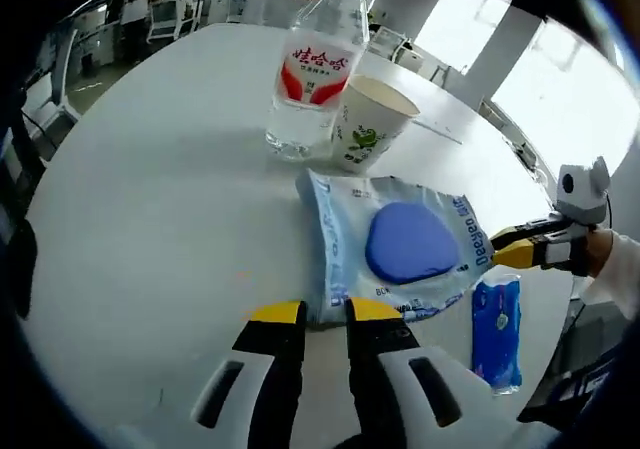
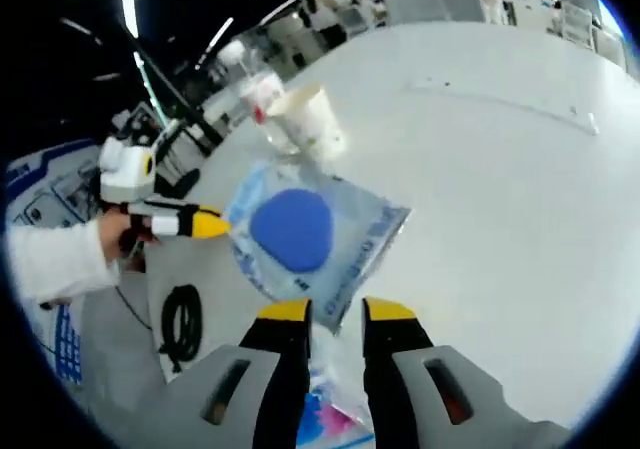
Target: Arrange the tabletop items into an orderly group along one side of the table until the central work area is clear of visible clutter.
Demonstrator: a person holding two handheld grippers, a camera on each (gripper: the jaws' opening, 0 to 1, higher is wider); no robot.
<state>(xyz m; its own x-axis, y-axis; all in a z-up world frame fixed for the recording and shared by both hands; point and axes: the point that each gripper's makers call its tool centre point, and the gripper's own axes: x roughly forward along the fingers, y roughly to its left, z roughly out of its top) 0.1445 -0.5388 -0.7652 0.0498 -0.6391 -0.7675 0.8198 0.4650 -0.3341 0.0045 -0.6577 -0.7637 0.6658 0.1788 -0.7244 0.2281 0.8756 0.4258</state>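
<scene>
On the white table [image 1: 150, 199], going from left to right in the left gripper view, a water bottle [image 1: 315, 69] stands touching a paper cup [image 1: 368, 121], then comes a clear packet [image 1: 390, 249] with a blue pad inside, lying flat just in front of them, and a small blue pouch [image 1: 497, 331] beside the packet's near right corner. Left gripper [image 1: 325, 314] has its jaws nearly together at the packet's near edge; whether they pinch the film I cannot tell. Right gripper [image 1: 505, 249] comes in from the right with its yellow tips at the packet's far side. In the right gripper view its own jaws [image 2: 338, 311] stand slightly apart around the packet's [image 2: 310, 234] corner, not clearly clamped. The step looks like moving the packet up against the bottle and cup. Best to pinch only the sealed rim, keep it low and slide it, since a bump could tip the cup [image 2: 312, 119]
</scene>
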